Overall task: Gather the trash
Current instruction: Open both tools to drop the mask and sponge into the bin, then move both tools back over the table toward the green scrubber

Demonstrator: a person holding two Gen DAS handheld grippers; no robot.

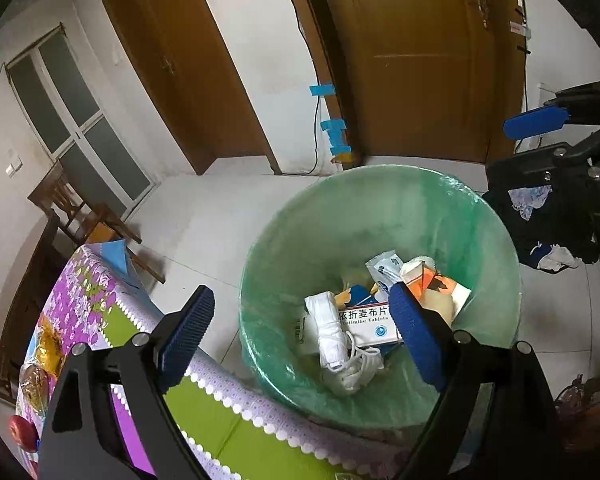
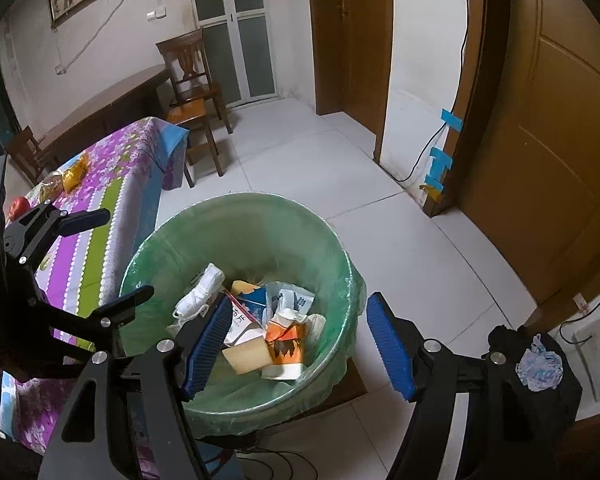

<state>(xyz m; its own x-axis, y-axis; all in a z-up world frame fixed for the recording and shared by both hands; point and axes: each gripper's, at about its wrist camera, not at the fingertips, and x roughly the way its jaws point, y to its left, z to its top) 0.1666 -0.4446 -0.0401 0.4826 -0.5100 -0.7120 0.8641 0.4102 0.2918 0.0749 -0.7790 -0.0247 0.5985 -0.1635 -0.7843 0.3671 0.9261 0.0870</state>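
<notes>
Both hand-held grippers are held wide open and empty above the green-lined trash bin point(image 1: 380, 216): left hand-held gripper point(image 1: 300, 340), right hand-held gripper point(image 2: 300, 344). A tablet box point(image 1: 366, 320) is seen inside.

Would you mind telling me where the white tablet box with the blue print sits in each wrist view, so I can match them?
Left wrist: the tablet box lies low in the green-lined bin, right of centre, beside the white mask.
Right wrist: the box is left of centre in the bin, partly hidden behind a blue pad.
Shared landmark: the orange-and-white carton beside it.
</notes>
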